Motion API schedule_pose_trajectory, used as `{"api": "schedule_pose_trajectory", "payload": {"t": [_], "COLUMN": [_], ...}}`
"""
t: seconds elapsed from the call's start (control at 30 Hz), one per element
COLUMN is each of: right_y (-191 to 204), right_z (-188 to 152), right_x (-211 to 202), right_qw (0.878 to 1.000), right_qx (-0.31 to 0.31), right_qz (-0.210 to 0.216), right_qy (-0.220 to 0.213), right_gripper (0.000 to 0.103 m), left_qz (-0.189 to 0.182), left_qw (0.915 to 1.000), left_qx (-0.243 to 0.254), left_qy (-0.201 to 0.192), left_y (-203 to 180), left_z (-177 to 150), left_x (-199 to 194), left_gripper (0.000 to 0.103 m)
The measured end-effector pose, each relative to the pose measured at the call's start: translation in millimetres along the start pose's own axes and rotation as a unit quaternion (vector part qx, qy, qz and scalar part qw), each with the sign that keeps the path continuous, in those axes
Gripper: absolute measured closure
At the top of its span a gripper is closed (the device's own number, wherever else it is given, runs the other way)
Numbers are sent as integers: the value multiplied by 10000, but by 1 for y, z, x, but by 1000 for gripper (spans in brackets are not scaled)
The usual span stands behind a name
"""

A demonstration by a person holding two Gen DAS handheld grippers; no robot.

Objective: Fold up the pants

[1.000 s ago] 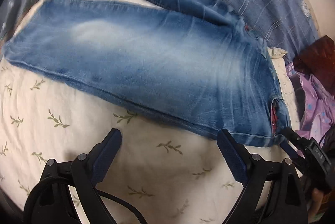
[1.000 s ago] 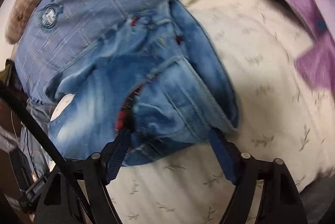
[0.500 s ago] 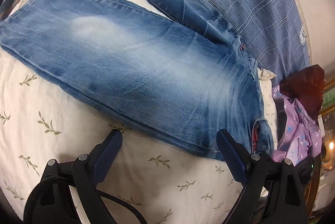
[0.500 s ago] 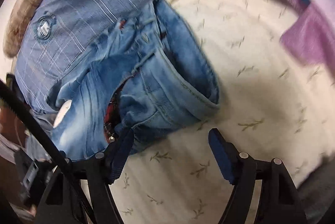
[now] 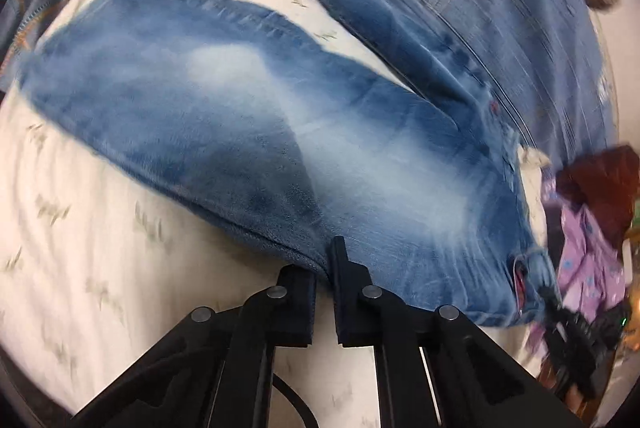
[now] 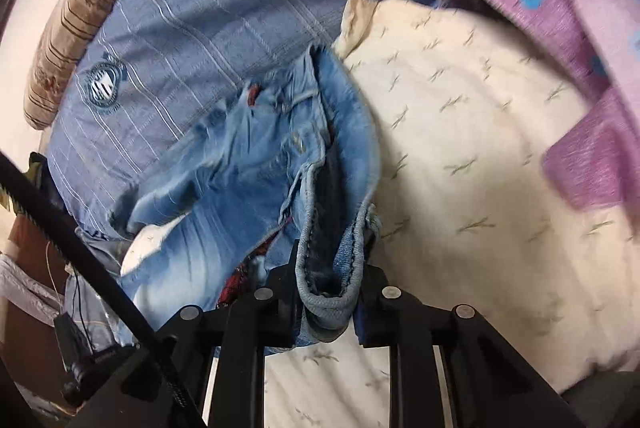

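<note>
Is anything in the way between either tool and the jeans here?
Nothing visible. The left tool is already shut on the near edge of the jeans, and the right tool is clamped on their waistband.

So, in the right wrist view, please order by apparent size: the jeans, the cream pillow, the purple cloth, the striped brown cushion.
1. cream pillow, largest, though it lies near the camera.
2. jeans.
3. purple cloth; cut off by the frame, so its rank is unsure.
4. striped brown cushion, smallest, and farthest.

Jeans [image 5: 248,132] — motion-blurred, hem smeared
</note>
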State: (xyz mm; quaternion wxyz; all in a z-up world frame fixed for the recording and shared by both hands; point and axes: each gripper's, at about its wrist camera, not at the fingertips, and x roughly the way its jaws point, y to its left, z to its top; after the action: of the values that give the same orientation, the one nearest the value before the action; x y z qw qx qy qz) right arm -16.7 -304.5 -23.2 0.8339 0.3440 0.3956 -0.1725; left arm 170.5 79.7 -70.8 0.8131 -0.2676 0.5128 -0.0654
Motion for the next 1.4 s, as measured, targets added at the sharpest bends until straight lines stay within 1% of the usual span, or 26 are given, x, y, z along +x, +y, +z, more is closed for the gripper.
{"api": "schedule_pose_trajectory", "payload": {"t": [0.1,0.2,0.27,0.3,0.33,0.37,0.4,0.43,0.47,0.5,0.57,0.63,0.7,0.73,0.77,0.8,0.87,0.97,1.0,1.1,1.17,1.23,1.27,1.3,1.37,1.4], "right_y": [-21,-31,-36,-36,-36,-34,-30,-25,-16,-5,18,37,67,78,99,119,156,195,203,225,235,241,245,248,253,252], "right_z": [0,-11,-14,-15,-15,-16,-16,-17,-19,-23,-33,-43,-54,-58,-66,-73,-95,-126,-135,-168,-181,-189,-192,-194,-203,-207], "right_x": [-30,-38,-17,-8,-4,-7,-15,-24,-40,-55,-75,-87,-81,-76,-65,-54,-29,8,18,43,61,74,80,84,91,94], "right_qw": [9996,9985,9959,9940,9937,9945,9949,9942,9913,9859,9777,9819,9865,9838,9773,9709,9512,9267,9193,8976,8878,8837,8808,8778,8708,8688], "right_qx": [259,123,49,17,71,70,10,-70,-224,-427,-838,-1113,-1501,-1701,-1996,-2225,-2774,-3344,-3501,-3895,-4094,-4191,-4236,-4301,-4491,-4565], "right_qz": [-4,-505,-895,-1059,-1084,-1021,-1009,-1066,-1230,-1458,-1638,-1102,4,318,674,889,1256,1396,1419,1493,1435,1348,1348,1330,1181,1065], "right_qy": [-68,-166,138,258,291,219,84,-92,-419,-697,-1014,-1064,-656,-472,-200,10,493,991,1106,1425,1538,1588,1628,1636,1615,1595], "right_gripper": [90,90,86,78,72,69,61,43,31,14,14,14,14,14,14,14,14,19,23,29,32,38,38,42,58,69], "left_qz": [-75,242,233,196,168,136,163,214,276,341,434,613,813,842,884,925,1023,921,858,545,344,275,262,251,242,305], "left_qw": [9998,9984,9981,9980,9981,9983,9983,9982,9976,9967,9958,9953,9945,9938,9930,9919,9910,9910,9912,9920,9913,9903,9881,9863,9848,9851], "left_qx": [67,437,559,592,589,558,555,558,573,601,557,345,12,-240,-392,-551,-594,-718,-788,-1019,-1154,-1222,-1355,-1465,-1566,-1525], "left_qy": [153,249,95,60,56,58,15,-87,-274,-425,-590,-667,-660,-680,-677,-671,-623,-655,-629,-499,-535,-607,-684,-719,-715,-740], "left_y": [-8,-20,-22,-24,-24,-23,-22,-17,-12,-8,5,17,35,47,50,58,63,74,78,93,99,110,117,122,125,123], "left_z": [-29,-58,-64,-64,-65,-66,-66,-67,-69,-69,-71,-72,-64,-58,-56,-50,-44,-45,-46,-43,-41,-40,-39,-37,-29,-27], "left_x": [-10,0,1,-2,-4,-10,-17,-25,-38,-51,-71,-83,-90,-93,-91,-94,-94,-97,-94,-90,-94,-99,-100,-99,-93,-93], "left_gripper": [99,98,96,94,86,73,67,59,57,56,51,50,50,50,50,50,50,50,49,49,49,49,50,51,55,58]}}
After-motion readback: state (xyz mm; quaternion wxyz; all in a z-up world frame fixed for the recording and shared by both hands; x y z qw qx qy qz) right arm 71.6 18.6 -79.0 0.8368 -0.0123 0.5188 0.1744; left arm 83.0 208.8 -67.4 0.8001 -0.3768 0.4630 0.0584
